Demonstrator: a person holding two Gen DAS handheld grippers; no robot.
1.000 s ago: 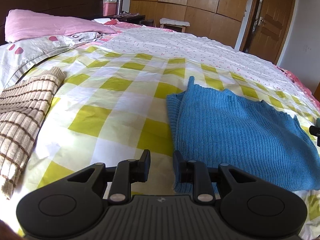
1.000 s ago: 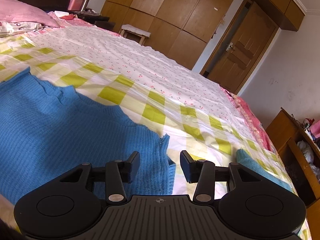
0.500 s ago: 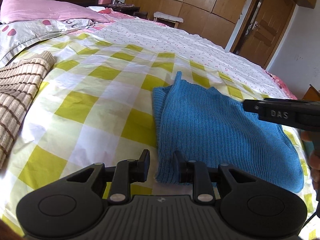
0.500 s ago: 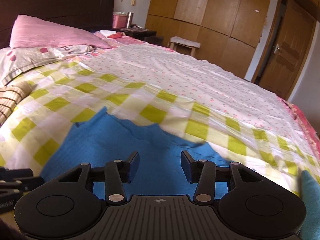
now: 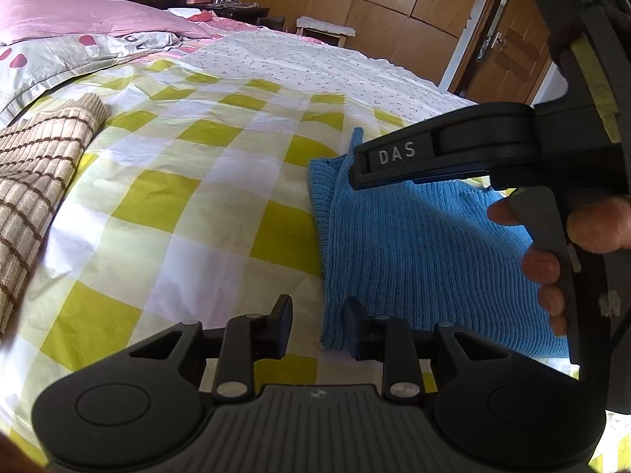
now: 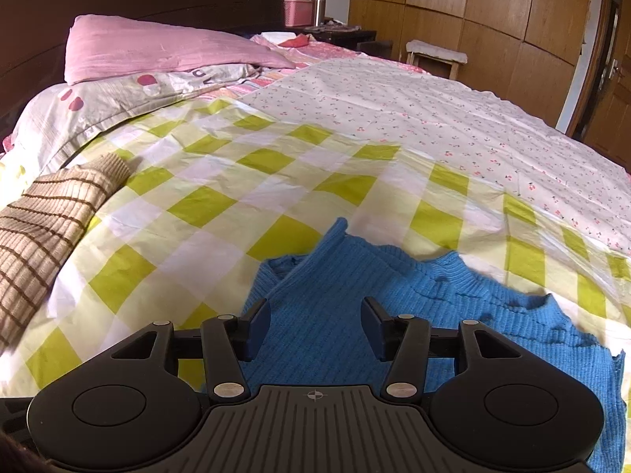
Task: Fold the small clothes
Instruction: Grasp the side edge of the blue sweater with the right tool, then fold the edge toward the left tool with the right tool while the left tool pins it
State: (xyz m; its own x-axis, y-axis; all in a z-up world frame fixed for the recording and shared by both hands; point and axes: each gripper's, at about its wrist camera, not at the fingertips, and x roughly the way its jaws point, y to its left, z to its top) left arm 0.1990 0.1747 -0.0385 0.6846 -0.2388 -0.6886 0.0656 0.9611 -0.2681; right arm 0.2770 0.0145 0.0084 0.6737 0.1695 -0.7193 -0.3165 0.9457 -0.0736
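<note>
A folded blue knit garment [image 5: 418,252] lies on the yellow-checked bedsheet [image 5: 189,205]; it also shows in the right wrist view [image 6: 355,315]. My left gripper [image 5: 318,325] is open and empty at the garment's near left corner, its right finger over the hem. My right gripper [image 6: 315,327] is open and empty, hovering over the garment. Its body [image 5: 445,149] crosses the right of the left wrist view above the blue knit, held by a hand.
A folded beige garment with brown stripes [image 5: 35,181] lies at the left; it also shows in the right wrist view [image 6: 43,232]. Pink pillows [image 6: 157,47] sit by the dark headboard. A floral sheet [image 6: 453,118] covers the far side. Wooden wardrobes stand behind.
My right gripper has swung left across the blue garment, from its right edge to above its left part, and now fills the right of the left wrist view. My left gripper stayed near the corner.
</note>
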